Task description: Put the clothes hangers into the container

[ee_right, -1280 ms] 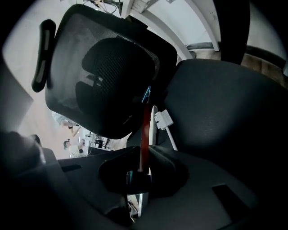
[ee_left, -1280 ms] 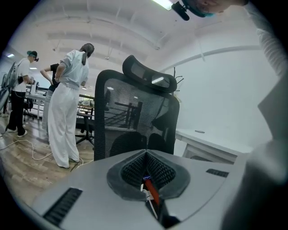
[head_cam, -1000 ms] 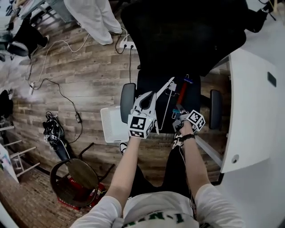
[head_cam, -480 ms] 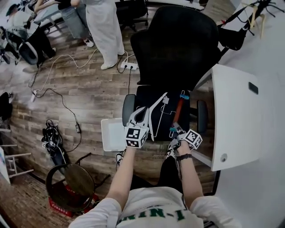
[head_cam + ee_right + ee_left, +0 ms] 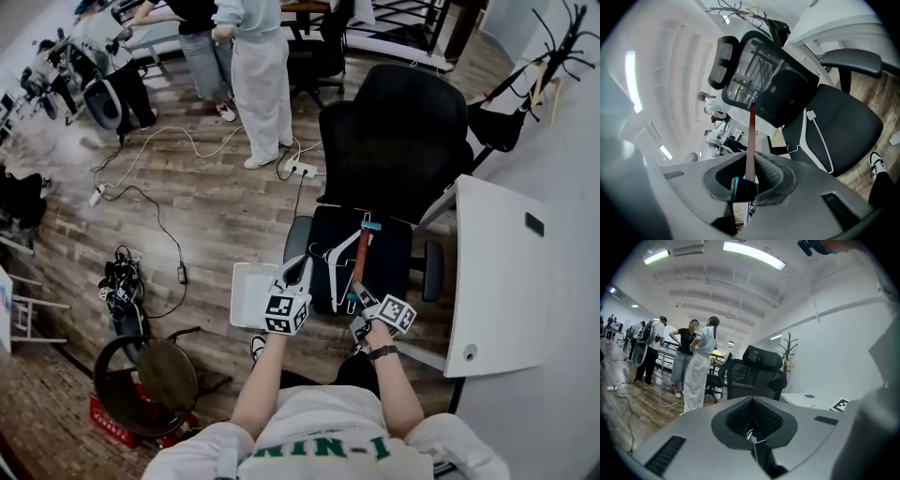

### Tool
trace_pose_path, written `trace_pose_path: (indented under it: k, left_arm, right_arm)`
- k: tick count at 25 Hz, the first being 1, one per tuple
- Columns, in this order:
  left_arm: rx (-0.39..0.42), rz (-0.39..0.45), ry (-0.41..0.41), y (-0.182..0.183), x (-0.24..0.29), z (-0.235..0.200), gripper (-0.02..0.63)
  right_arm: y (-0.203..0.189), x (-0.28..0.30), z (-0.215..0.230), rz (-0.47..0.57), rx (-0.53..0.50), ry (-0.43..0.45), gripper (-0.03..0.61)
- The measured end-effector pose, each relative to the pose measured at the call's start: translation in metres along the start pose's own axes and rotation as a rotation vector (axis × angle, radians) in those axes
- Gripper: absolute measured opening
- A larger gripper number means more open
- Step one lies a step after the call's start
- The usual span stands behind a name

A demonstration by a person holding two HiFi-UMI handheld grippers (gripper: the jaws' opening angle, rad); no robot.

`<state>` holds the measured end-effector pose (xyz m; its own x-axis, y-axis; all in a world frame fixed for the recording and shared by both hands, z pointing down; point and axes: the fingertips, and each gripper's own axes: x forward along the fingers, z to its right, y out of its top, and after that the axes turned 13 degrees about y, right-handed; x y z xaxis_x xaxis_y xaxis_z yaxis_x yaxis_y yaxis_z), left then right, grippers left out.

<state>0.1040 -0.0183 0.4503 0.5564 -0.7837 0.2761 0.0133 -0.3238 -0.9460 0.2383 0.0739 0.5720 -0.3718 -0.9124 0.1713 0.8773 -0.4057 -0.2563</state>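
Observation:
My right gripper (image 5: 362, 298) (image 5: 745, 182) is shut on the teal-capped end of a red hanger (image 5: 360, 258) (image 5: 751, 140), whose bar points up toward the chair back. Over the black chair seat (image 5: 392, 258), a white hanger (image 5: 336, 272) (image 5: 816, 138) lies with its thin hook turned to the left. My left gripper (image 5: 300, 266) (image 5: 752, 436) is shut with a thin wire hook pinched between its pads; the hanger's body does not show in the left gripper view. The white container (image 5: 246, 292) sits on the floor just left of the seat.
A white desk (image 5: 497, 272) stands close on the right and a coat rack (image 5: 553, 37) behind it. Cables (image 5: 159, 206) and a power strip (image 5: 300, 170) cross the wood floor. People (image 5: 262, 75) stand further back. A round stool (image 5: 150, 370) is at my lower left.
The head view has drawn back, so more of the room and chair show. Both grippers stay by the seat's front edge with their holds unchanged.

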Motion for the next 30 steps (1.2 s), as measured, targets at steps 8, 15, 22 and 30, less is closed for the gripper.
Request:
trace_pose_path:
  k: [8, 15, 22, 30]
  left_arm:
    - [-0.024, 0.035, 0.154, -0.004, -0.05, -0.079, 0.012]
    - [-0.072, 0.012, 0.289, -0.024, -0.098, -0.153, 0.014]
    - [-0.121, -0.034, 0.382, -0.065, -0.13, -0.225, 0.014]
    - [-0.162, -0.11, 0.403, -0.137, -0.107, -0.306, 0.014]
  right_arm:
    - [-0.078, 0.058, -0.022, -0.18, -0.036, 0.049, 0.075]
    - [-0.159, 0.108, -0.034, -0.369, -0.079, 0.054, 0.075]
    - [-0.248, 0.153, -0.025, -0.537, -0.071, 0.049, 0.075]
    - [-0.317, 0.224, 0.04, -0.635, -0.051, -0.023, 0.074]
